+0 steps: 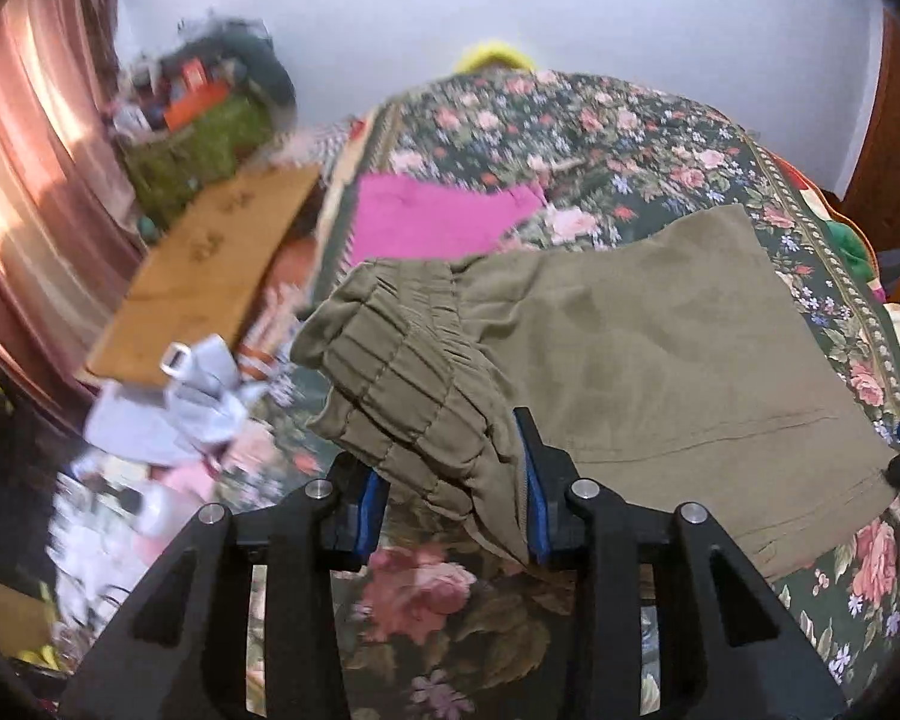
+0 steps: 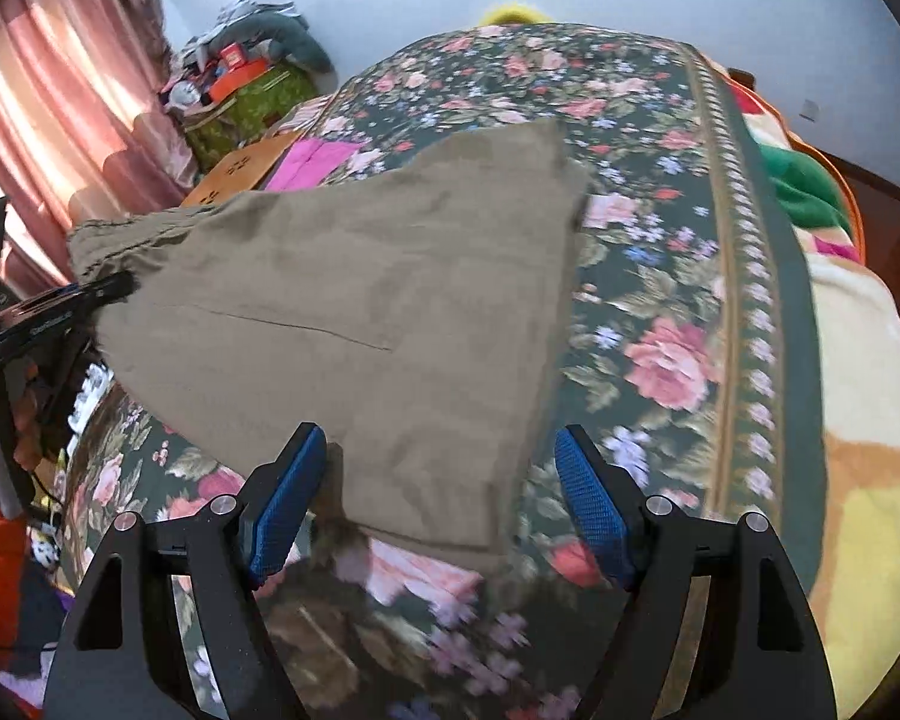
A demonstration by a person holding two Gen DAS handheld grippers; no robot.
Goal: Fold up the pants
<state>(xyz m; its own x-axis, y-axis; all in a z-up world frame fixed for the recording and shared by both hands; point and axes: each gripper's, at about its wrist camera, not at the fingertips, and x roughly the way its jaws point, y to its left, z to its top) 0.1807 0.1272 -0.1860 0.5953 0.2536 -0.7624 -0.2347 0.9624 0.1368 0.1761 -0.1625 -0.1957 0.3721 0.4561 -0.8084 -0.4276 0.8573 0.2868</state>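
Pants point(image 1: 660, 360) waistband bunched, partly hidden

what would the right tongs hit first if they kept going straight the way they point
Most likely the near corner of the olive pants, which lies between the open right tongs, with the floral bedspread right beneath it. Depth is hard to judge here.

Olive pants point(image 1: 660, 348), floral dark-green bedspread point(image 2: 660, 312)

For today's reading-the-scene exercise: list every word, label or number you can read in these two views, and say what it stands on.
None can be read.
Pale lettering on the black left gripper: too blurred.
Dark marks on the brown cardboard sheet: cut-out shapes, not letters.
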